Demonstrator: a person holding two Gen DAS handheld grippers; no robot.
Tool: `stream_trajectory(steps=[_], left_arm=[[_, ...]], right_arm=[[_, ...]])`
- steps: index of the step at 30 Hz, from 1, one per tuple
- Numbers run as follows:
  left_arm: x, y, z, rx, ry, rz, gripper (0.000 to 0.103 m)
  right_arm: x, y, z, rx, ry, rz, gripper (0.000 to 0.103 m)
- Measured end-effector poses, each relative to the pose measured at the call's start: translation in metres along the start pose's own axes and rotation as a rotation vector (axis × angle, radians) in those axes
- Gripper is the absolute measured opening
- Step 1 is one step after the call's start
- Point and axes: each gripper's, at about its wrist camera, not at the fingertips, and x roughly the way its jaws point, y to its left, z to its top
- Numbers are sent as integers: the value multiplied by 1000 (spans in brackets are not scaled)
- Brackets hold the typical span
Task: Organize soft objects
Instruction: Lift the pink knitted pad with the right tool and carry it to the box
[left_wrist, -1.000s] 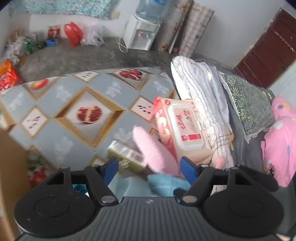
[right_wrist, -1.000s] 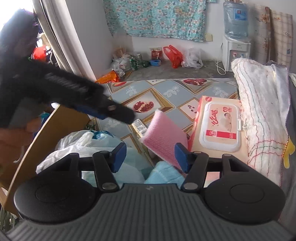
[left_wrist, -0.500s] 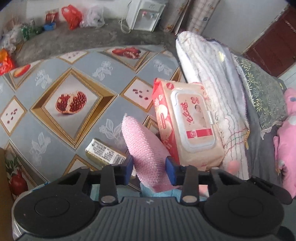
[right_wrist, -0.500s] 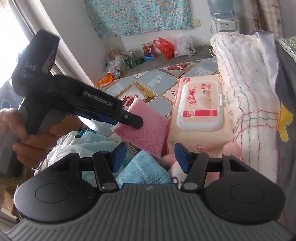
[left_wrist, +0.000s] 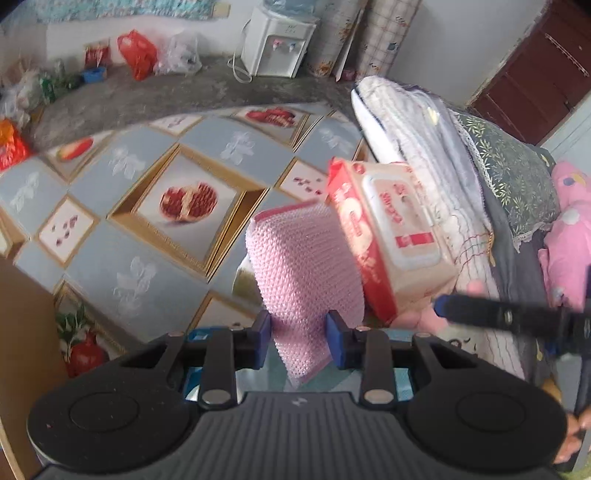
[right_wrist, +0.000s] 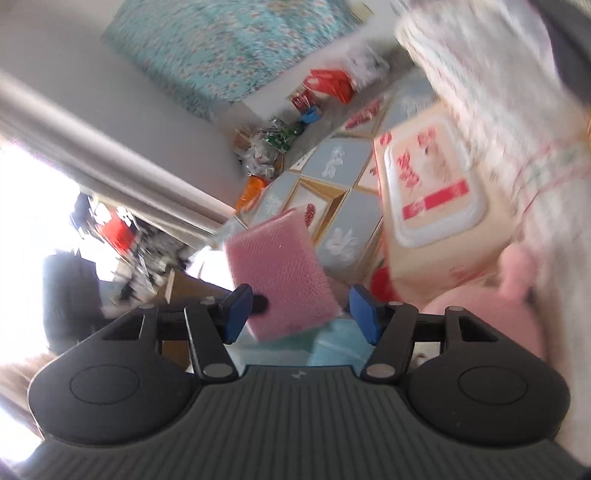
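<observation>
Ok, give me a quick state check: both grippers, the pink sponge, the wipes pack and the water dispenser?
left gripper: jaws closing, pads against the pink sponge
right gripper: open, holding nothing, the sponge seen in its gap
pink sponge: lifted, upright in the left gripper
wet wipes pack: lid shut, leaning on the folded bedding
water dispenser: upright by the wall

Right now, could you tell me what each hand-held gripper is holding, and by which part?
Left hand-held gripper is closing on the pink sponge's lower end; right hand-held gripper holds nothing.
</observation>
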Motion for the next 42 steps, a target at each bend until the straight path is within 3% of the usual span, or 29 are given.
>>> stream_trajectory(steps=[6, 14, 19, 27, 32, 35, 42], left_arm=[[2, 10, -3, -2, -6, -20, 33], [6, 9, -1, 6, -19, -4, 31], [-6, 2, -3, 14, -48, 3, 30], [-88, -30, -22, 93, -185, -41, 30], [-150, -19, -45, 83, -270, -41, 30], [-182, -1, -65, 61, -313, -12, 30], [-218, 66, -110, -43, -327, 72, 30]], right_arm=[[38, 4, 16, 84, 10, 8, 59], [97, 10, 27, 94, 61, -38, 57], [91, 19, 21, 94, 52, -3, 57], [18, 73, 11, 14, -43, 58, 58], [-12, 128, -5, -66, -71, 139, 58], [-6, 162, -22, -106, -41, 177, 59], [69, 222, -64, -118, 103, 213, 59]])
